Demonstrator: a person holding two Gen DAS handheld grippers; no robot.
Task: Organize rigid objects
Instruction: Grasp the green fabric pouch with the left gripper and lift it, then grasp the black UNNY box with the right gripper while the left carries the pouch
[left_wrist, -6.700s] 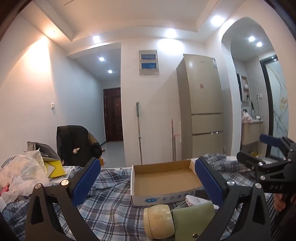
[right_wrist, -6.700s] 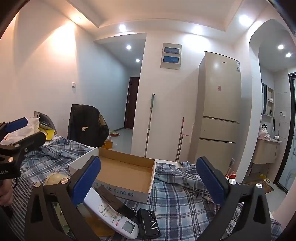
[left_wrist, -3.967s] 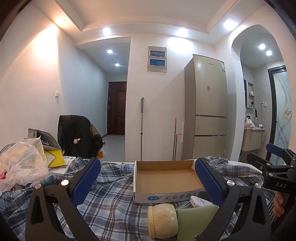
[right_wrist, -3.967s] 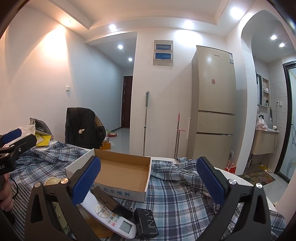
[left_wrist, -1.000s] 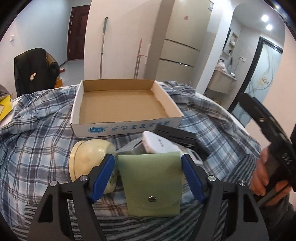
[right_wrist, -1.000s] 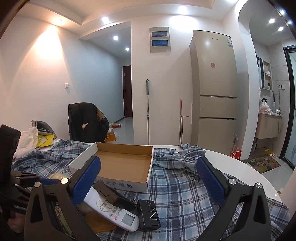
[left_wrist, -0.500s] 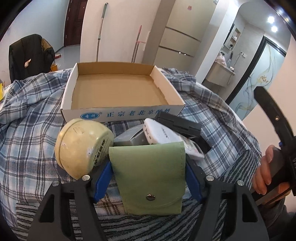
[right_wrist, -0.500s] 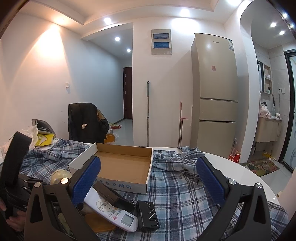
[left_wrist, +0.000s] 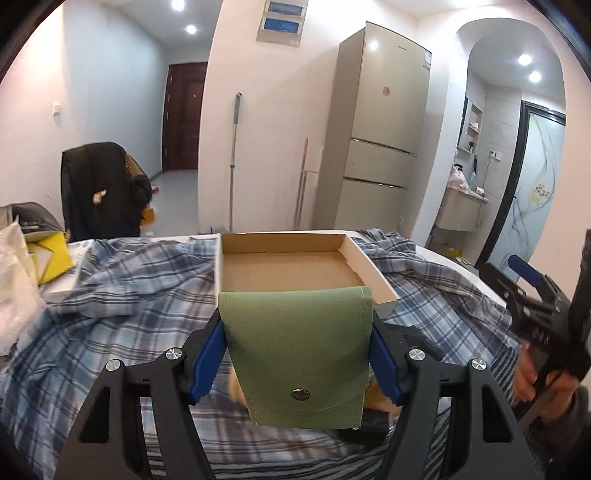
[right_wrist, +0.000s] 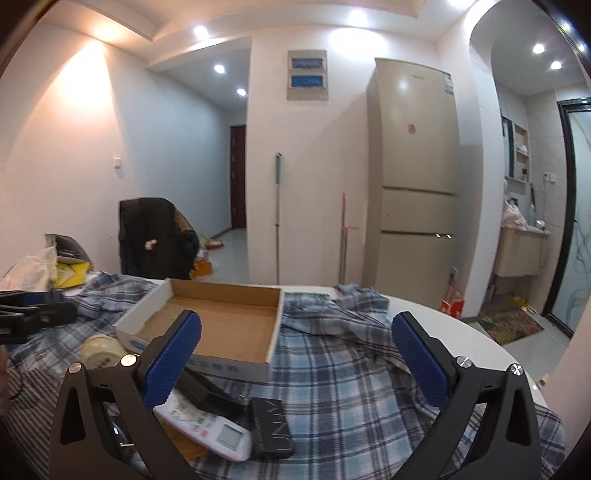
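green pouch (left_wrist: 297, 347) clamped between the left tongs (left_wrist: 295, 352), lifted just in front of the cardboard box (left_wrist: 369, 266), near edge. right tongs (right_wrist: 295, 354) spread wide, gripping nothing, above white remote (right_wrist: 207, 430) and black case (right_wrist: 273, 426) marked "unny", both before the box. round cream jar (right_wrist: 98, 349) left of it.

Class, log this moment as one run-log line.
left gripper: shut on green pouch, lifted before cardboard box | right gripper: open, idle | box: empty

Pouch (left_wrist: 295, 343) in front of box (left_wrist: 373, 275), remote (right_wrist: 207, 430) left of case (right_wrist: 273, 428)
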